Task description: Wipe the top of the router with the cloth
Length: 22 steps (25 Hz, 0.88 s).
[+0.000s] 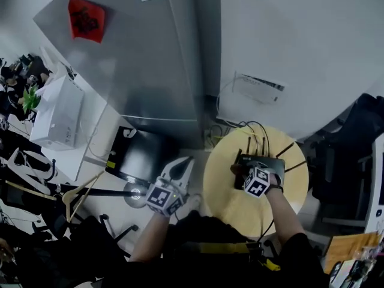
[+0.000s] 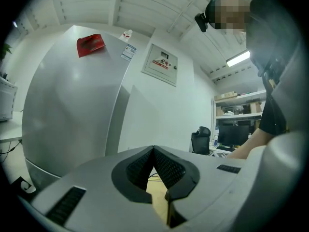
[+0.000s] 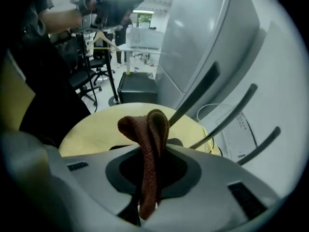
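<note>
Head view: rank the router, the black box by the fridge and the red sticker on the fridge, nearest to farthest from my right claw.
1. Router, directly beneath the right claw and its cloth.
2. Black box, off to the left, at the foot of the fridge.
3. Red sticker, far upper left, on the fridge.

Head view overhead, gripper views near table (image 1: pixel 225 191)

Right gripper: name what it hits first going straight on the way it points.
Likely the nearest antenna of the router, rising just ahead of the cloth in its fingers; depth is unclear.
</note>
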Each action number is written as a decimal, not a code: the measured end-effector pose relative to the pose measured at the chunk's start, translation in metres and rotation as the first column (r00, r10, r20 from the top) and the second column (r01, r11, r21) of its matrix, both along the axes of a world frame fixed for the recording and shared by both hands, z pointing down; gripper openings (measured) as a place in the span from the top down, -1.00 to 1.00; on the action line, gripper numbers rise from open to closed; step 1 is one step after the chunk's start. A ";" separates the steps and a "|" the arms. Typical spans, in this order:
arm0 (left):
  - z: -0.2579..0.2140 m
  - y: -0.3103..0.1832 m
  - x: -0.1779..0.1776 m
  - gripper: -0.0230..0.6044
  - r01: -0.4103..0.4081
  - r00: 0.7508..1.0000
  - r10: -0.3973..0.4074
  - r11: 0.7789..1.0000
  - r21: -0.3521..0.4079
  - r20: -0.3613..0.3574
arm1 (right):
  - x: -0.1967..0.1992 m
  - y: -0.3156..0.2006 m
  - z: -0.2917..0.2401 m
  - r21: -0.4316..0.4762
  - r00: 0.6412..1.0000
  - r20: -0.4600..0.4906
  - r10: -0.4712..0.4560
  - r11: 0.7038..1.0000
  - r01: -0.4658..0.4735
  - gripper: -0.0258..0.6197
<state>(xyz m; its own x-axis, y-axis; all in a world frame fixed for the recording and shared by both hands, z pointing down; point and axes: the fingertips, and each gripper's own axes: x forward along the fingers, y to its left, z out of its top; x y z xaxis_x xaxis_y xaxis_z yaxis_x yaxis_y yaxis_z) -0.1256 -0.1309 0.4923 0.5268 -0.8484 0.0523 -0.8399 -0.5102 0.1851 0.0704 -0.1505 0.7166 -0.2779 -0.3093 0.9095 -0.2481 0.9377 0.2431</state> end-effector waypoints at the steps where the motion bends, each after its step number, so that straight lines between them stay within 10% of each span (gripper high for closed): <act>1: 0.001 0.001 -0.003 0.93 0.008 1.000 -0.008 1.000 -0.007 0.003 | -0.001 -0.002 0.004 -0.013 0.999 -0.036 -0.016 1.000 0.016 0.73; 22: 0.007 0.021 -0.009 0.93 0.018 0.999 -0.019 0.999 -0.028 -0.042 | -0.004 -0.026 0.015 -0.064 0.994 -0.038 0.102 0.993 -0.104 0.73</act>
